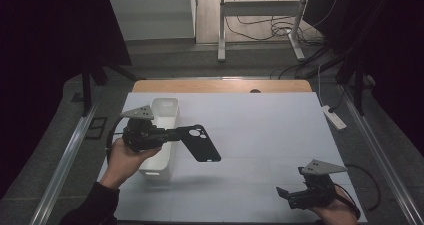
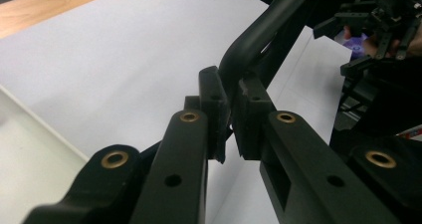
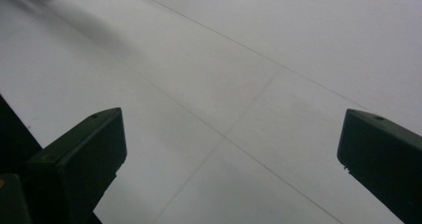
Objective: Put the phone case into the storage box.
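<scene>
Left gripper (image 1: 176,133), held in the left hand (image 1: 125,157) over the white rectangular plastic bin (image 1: 165,107), pinching the near edge of a black plastic phone case (image 1: 202,143) with camera cutouts, jaws pressed together on its rim. Case jutting out past the jaw tips to the right of the bin, raised above the white table cover (image 1: 260,125), its curved black rim (image 2: 259,32) rising from between the pads in the left gripper view. Right gripper (image 1: 284,195) low at the near right corner, well apart from the case, jaws spread wide over bare white surface (image 3: 229,74) with nothing between them.
</scene>
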`<state>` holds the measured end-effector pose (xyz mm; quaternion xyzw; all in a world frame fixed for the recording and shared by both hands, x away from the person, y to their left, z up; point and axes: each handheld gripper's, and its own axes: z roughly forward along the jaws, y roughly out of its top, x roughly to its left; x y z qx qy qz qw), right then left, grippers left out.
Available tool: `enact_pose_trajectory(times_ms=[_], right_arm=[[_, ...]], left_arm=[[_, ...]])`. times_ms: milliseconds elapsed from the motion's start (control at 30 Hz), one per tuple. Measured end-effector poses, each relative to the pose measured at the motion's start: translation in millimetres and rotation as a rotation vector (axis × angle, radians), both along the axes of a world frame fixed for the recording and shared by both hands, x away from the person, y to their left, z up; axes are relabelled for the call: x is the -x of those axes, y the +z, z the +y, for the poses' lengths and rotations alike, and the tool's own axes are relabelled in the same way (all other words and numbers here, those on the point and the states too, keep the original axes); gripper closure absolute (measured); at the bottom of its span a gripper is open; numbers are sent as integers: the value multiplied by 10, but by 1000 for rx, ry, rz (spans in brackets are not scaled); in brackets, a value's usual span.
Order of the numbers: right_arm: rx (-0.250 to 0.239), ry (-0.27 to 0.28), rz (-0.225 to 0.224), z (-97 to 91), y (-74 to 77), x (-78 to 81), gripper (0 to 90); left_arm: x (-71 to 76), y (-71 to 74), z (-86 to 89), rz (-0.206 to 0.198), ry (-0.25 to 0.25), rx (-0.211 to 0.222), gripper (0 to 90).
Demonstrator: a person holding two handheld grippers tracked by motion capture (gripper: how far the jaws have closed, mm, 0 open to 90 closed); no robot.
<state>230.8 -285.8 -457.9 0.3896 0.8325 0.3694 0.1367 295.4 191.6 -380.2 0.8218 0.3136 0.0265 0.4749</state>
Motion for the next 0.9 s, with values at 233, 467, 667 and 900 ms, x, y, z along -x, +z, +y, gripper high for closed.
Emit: enact_pose_trajectory(times_ms=[233,467,667,900], right_arm=[[16,-65,4,-147,-7,54,0],[40,-97,18,-227,-13,91,0],[36,-115,32,-289,-11,104,0],[36,-121,32,-292,-12,103,0]], left_arm=[[-36,50,51,0,15,-20,837],[-77,99,99,-3,28,-34,836],[-98,131,125,-5,34,-43,836],[-119,213,167,-12,43,-60,836]])
